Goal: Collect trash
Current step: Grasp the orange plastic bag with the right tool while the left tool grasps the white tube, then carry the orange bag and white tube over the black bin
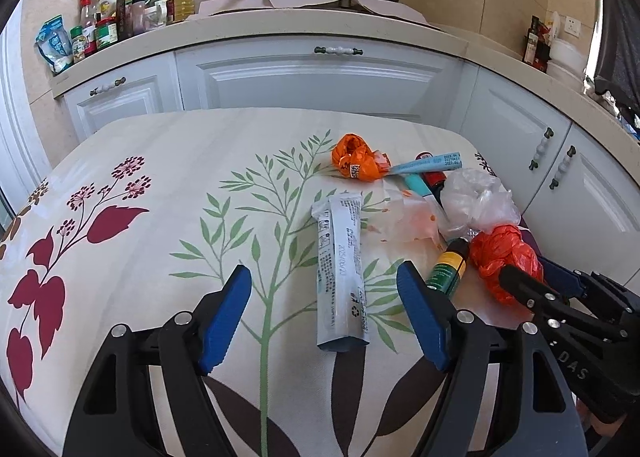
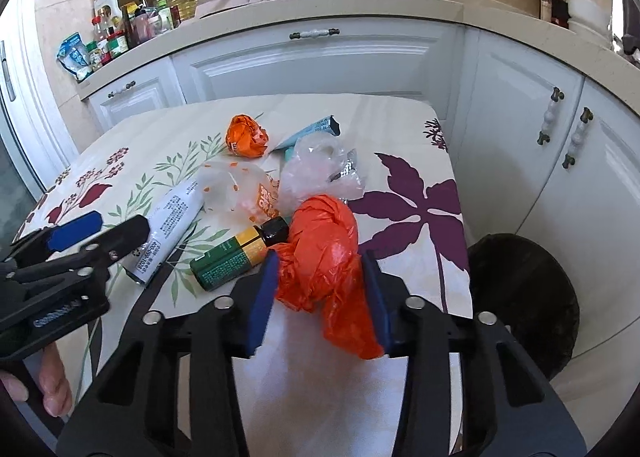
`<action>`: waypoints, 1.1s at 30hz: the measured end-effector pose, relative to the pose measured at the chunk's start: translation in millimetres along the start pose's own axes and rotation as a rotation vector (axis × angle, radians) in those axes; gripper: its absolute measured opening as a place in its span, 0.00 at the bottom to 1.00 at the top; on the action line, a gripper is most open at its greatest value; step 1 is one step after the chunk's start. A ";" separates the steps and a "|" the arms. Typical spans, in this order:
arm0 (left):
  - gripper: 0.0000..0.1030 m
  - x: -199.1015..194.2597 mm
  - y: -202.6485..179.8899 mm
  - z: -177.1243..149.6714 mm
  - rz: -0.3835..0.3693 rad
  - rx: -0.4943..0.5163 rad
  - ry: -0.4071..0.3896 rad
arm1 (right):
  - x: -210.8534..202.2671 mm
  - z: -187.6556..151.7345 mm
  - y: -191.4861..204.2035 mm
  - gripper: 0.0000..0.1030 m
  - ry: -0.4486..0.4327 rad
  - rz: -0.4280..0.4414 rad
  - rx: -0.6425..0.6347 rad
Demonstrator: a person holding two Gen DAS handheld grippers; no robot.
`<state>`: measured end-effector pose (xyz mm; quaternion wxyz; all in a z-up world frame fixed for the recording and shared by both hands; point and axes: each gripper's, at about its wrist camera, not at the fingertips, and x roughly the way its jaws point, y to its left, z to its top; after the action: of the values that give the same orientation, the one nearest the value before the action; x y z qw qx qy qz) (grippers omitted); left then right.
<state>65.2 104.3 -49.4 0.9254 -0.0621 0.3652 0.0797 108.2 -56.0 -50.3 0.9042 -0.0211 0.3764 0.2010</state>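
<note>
- Even, soft daylight fills both views; the tablecloth (image 1: 160,161) ahead of the claws is bright.
- Shadows under the trash are faint.
- Mild glare whitens the cloth just below the right gripper (image 2: 320,297).
- Fisheye bends the cabinets (image 1: 320,77); corners go black.

Both tools share one build. The left tongs (image 1: 324,313) have black, angular linkage arms with triangular cut-outs, silver round pivot screws and ribbed blue finger pads (image 1: 228,313). The right tongs (image 2: 320,297) match, with white lettering printed on the black housing.
</note>
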 end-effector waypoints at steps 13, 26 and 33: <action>0.40 18.0 -5.7 -5.7 -0.014 0.010 0.058 | -15.0 -4.5 -11.0 0.36 -0.025 -0.001 0.022; 0.07 1.6 -3.9 -6.8 -0.022 0.022 -0.008 | -37.2 -7.1 -13.9 0.36 -0.090 -0.008 0.026; 0.07 -32.2 -2.0 0.7 0.000 0.014 -0.119 | -53.2 -4.1 -13.3 0.36 -0.149 -0.018 0.021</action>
<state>42.9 99.2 -26.7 0.9458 -0.0510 0.3103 0.0807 76.6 -87.5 -18.1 0.9316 -0.0001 0.3101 0.1896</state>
